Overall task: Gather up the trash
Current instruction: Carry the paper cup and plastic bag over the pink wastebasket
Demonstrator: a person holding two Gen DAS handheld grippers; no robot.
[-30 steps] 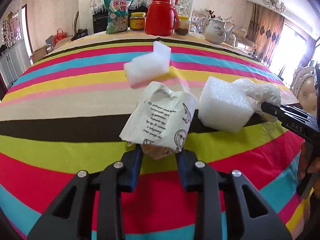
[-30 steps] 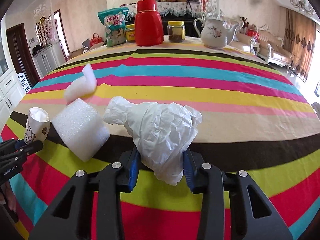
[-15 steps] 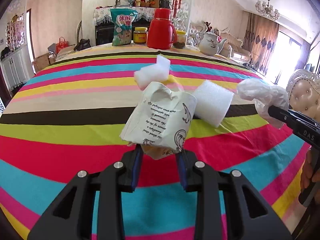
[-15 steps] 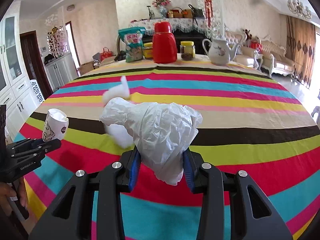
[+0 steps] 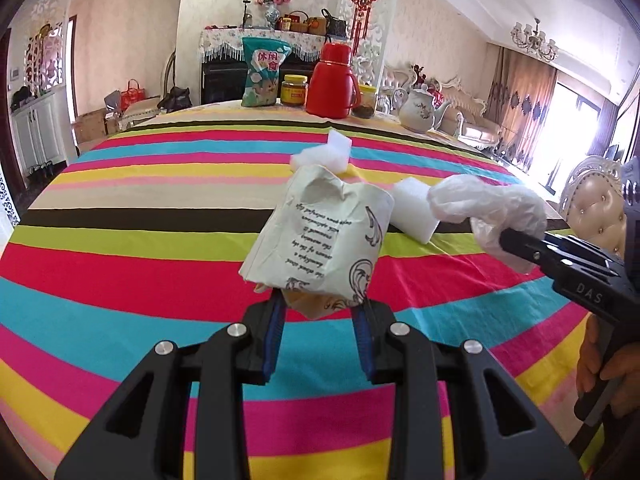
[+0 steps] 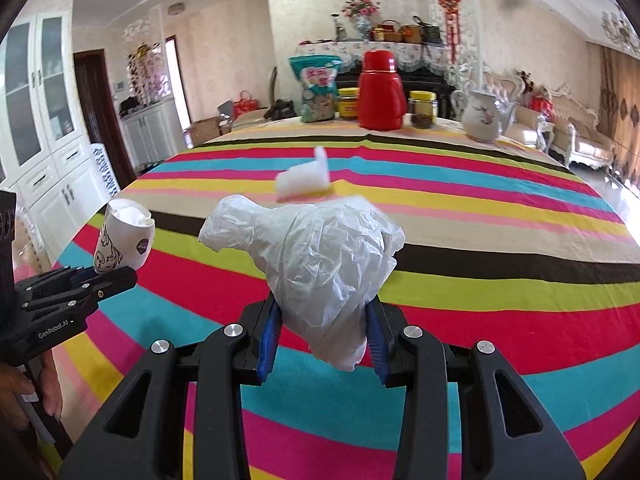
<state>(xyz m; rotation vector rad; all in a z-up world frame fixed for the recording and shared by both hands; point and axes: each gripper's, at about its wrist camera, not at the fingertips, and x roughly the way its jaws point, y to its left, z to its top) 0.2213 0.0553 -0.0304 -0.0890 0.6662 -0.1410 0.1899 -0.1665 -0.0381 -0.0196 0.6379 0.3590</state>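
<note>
My left gripper [image 5: 319,312] is shut on a crumpled paper cup [image 5: 320,240] with black print, held above the striped table. It also shows at the left of the right wrist view [image 6: 124,246]. My right gripper [image 6: 322,324] is shut on a crumpled white plastic bag [image 6: 320,256], also seen at the right of the left wrist view [image 5: 488,212]. Two white foam blocks lie on the table: one behind the cup [image 5: 412,212], one farther back [image 5: 324,156], the latter also in the right wrist view [image 6: 304,180].
A striped tablecloth [image 5: 120,240] covers the round table. At its far edge stand a snack bag [image 5: 262,72], jars [image 5: 294,90], a red thermos [image 5: 332,82] and a white teapot [image 5: 418,110]. A padded chair [image 5: 596,208] stands at the right. White cabinets [image 6: 48,160] stand at the left.
Both grippers have lifted and pulled back from the table with their loads. The foam blocks now look smaller and farther away.
</note>
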